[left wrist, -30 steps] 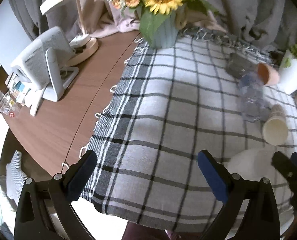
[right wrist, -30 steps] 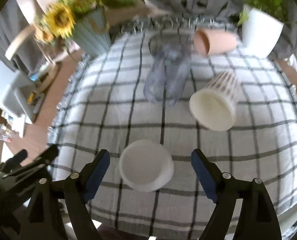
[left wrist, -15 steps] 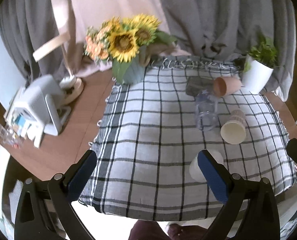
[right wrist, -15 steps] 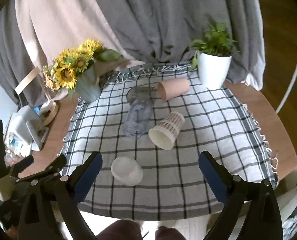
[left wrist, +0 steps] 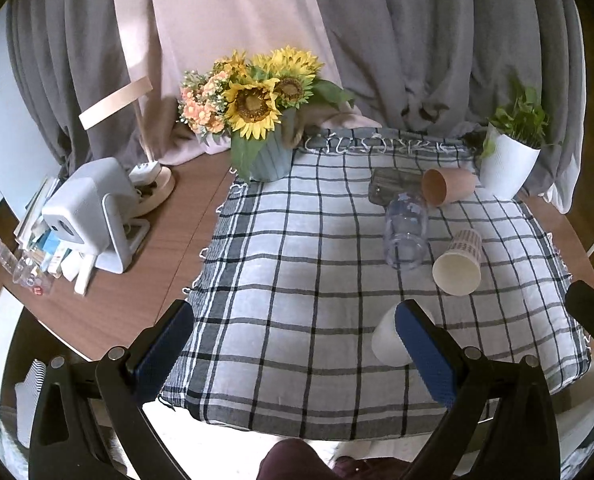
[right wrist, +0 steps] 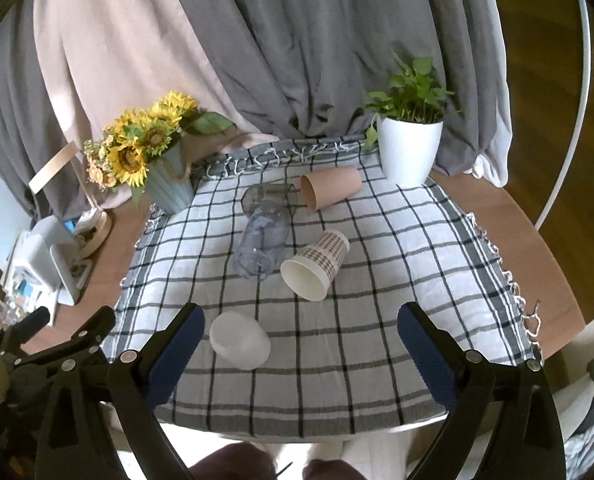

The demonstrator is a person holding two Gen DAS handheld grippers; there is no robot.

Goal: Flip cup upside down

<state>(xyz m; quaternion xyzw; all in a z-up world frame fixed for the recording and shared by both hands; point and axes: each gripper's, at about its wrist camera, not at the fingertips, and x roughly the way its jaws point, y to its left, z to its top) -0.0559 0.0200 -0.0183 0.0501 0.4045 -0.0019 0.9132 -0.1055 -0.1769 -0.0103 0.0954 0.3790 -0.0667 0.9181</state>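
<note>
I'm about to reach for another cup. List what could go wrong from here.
1. The clear cup, checked paper cup and tan cup lie on their sides close together; grabbing one may roll its neighbours.
2. The white cup sits near the tablecloth front edge; a nudge from the open right gripper could knock it off.

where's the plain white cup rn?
The white cup sits on the checked cloth near its front edge, in the right wrist view beside the left jaw, nearer than the patterned paper cup.
</note>
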